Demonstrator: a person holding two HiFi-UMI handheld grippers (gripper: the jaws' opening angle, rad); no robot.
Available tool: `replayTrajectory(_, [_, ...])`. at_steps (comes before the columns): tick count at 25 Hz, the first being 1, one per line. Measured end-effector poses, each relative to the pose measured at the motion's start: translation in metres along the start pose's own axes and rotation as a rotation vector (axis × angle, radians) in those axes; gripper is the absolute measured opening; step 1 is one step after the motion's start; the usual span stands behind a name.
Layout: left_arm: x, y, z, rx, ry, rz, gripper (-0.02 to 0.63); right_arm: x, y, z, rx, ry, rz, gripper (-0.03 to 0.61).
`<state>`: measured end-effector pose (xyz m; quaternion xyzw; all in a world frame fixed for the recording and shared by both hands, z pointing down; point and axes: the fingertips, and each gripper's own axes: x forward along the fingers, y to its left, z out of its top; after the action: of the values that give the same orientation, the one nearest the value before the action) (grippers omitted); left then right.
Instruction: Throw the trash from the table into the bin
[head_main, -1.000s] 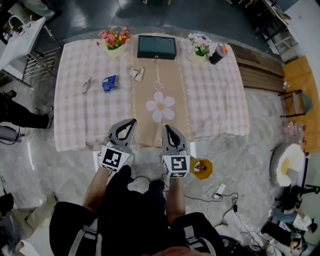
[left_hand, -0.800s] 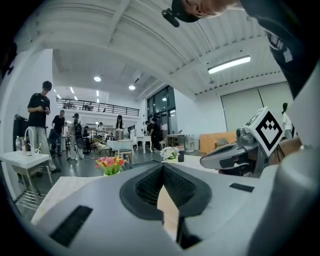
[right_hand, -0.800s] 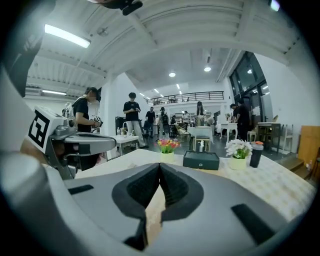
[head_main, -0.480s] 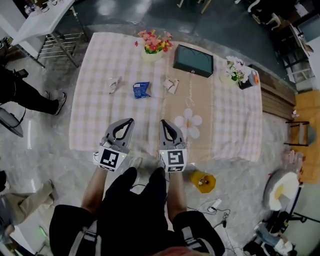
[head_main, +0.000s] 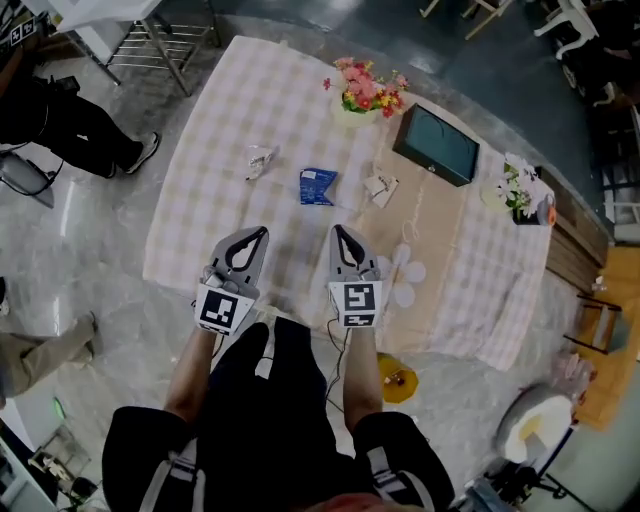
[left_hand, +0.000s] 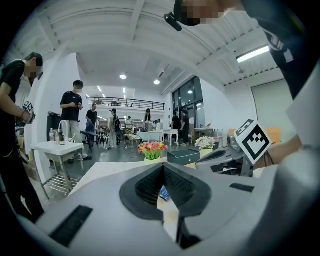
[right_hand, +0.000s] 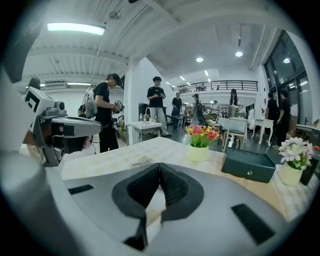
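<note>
Left gripper (head_main: 261, 232) and right gripper (head_main: 340, 230), both closed, point parallel toward the table (head_main: 220, 120).

Pink-and-white checked tablecloth (head_main: 225, 130), blue wrapper (head_main: 317, 186), dark teal box (head_main: 438, 145), pink, red and yellow flowers (head_main: 362, 90)

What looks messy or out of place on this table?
Three bits of litter lie loose on the pink-checked tablecloth: a crumpled silvery wrapper, a blue packet and a scrunched whitish paper. They look odd beside the neat pot of pink flowers and dark box. Nothing looks spilled.
</note>
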<state>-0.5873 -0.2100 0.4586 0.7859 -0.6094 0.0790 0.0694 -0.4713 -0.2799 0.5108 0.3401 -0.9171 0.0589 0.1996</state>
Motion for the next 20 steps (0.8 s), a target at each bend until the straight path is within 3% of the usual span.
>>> replayTrajectory(7, [0.027,0.01,-0.016,-0.033,0.031,0.061,0.003,0.041,-0.017,-0.02,-0.014,0.06,0.075,0.014])
replayTrajectory(10, [0.036,0.014,-0.027,-0.047,0.046,0.075,0.003,0.058,-0.019,-0.034,-0.017,0.093,0.109,0.108])
replayTrajectory(13, [0.041,0.017,-0.036,-0.058,0.054,0.09,0.003,0.073,-0.02,-0.048,-0.02,0.122,0.136,0.156])
replayTrajectory(20, [0.045,0.027,-0.051,-0.074,0.084,0.117,0.003,0.096,-0.019,-0.066,-0.018,0.157,0.169,0.17])
